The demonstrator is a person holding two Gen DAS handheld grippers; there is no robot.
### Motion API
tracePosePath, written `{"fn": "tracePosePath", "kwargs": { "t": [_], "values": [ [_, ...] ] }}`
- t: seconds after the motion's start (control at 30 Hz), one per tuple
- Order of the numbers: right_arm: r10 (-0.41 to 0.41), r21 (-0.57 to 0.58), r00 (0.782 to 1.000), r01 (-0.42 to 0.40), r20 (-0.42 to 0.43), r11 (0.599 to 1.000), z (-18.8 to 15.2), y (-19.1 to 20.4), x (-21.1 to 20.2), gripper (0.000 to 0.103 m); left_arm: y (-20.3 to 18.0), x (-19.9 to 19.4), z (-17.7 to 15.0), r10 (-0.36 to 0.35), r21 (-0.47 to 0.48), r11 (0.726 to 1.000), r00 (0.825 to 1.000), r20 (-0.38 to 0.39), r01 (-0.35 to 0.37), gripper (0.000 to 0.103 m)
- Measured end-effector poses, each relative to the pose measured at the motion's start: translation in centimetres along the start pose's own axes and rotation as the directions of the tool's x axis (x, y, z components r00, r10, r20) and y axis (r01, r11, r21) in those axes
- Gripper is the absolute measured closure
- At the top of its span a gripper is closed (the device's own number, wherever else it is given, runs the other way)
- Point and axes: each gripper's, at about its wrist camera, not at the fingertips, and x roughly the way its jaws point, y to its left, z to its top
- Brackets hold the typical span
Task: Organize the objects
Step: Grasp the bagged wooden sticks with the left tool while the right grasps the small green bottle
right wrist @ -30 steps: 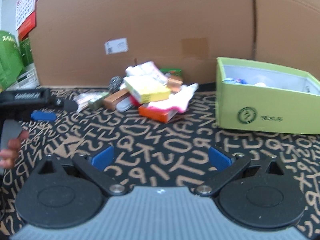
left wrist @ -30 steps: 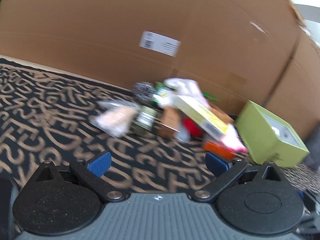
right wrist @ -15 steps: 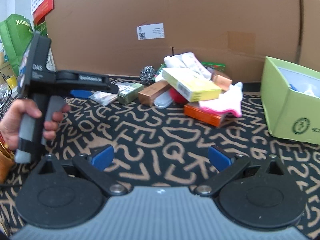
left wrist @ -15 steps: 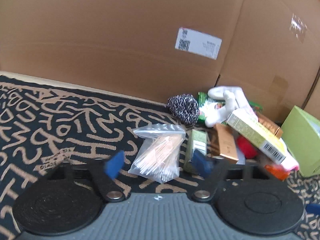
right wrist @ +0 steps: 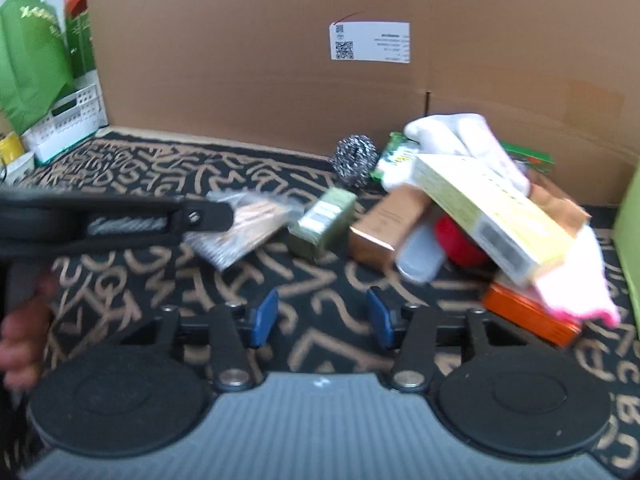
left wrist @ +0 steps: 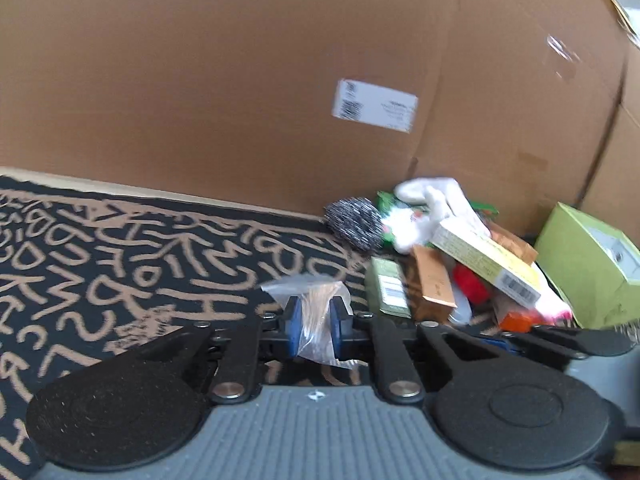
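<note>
Toothpicks in clear bag (left wrist: pixel 316 322)

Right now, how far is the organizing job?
Early. The green box holds a few items already. In hand: the left gripper is shut on the clear bag of wooden sticks; the right gripper is closing on nothing. Left: the pile, with the steel scourer, yellow carton and orange box.

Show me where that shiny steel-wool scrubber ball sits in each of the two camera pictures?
Left wrist view: the scrubber ball sits right of centre, at the pile's left end by the cardboard wall.
Right wrist view: the scrubber ball sits just above centre, again at the pile's far left end.
Shared landmark: the white barcode label on the cardboard wall, above the ball.
</note>
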Motion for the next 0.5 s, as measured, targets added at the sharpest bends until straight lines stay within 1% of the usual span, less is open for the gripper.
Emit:
{"fn": "tracePosePath", "kwargs": {
  "t": [0.07,0.17,0.2,0.23,0.27,0.3,0.33,0.37,0.47,0.5],
  "values": [
    [-0.012,-0.008,1.000,0.012,0.011,1.000,0.6,0.7,1.0,0.060,0.8,-0.1,0.3,0.010,-0.038,0.999,1.000,0.001,-0.010,0.088],
    [-0.036,-0.007,0.999,0.036,0.007,0.999,1.4,1.3,2.7,0.061,1.9,0.0,0.5,-0.003,-0.098,0.995,1.000,-0.013,0.002,0.088],
    [-0.047,-0.002,0.999,0.047,0.006,0.999,1.6,1.3,3.2,0.061,2.0,0.1,0.5,-0.011,-0.107,0.994,1.000,-0.019,0.009,0.086],
    [-0.060,0.007,0.998,0.060,0.011,0.998,1.6,1.3,3.5,0.061,2.1,0.2,0.5,-0.018,-0.120,0.993,1.000,-0.024,0.015,0.080],
    [-0.070,0.015,0.997,0.070,0.019,0.997,1.6,1.3,3.7,0.066,2.2,0.4,0.4,-0.026,-0.132,0.991,0.999,-0.028,0.022,0.075],
    [-0.080,0.019,0.997,0.080,0.022,0.997,1.6,1.2,3.7,0.071,2.2,0.5,0.3,-0.036,-0.137,0.990,0.999,-0.033,0.031,0.060],
    [-0.088,0.021,0.996,0.087,0.026,0.996,1.6,1.1,3.5,0.078,2.0,0.7,0.2,-0.042,-0.138,0.990,0.998,-0.041,0.036,0.045],
    [-0.091,0.020,0.995,0.091,0.028,0.996,1.3,0.9,3.1,0.081,1.8,0.9,0.0,-0.040,-0.138,0.990,0.998,-0.047,0.033,0.042],
    [-0.068,0.039,0.997,0.067,0.026,0.997,0.1,-0.1,1.3,0.081,0.9,1.5,-0.3,-0.028,-0.089,0.996,0.998,-0.059,0.023,0.042],
    [-0.068,0.037,0.997,0.067,0.028,0.997,-0.3,-0.5,0.6,0.081,0.7,1.7,-0.5,-0.019,-0.074,0.997,0.998,-0.066,0.014,0.044]
  ]
}}
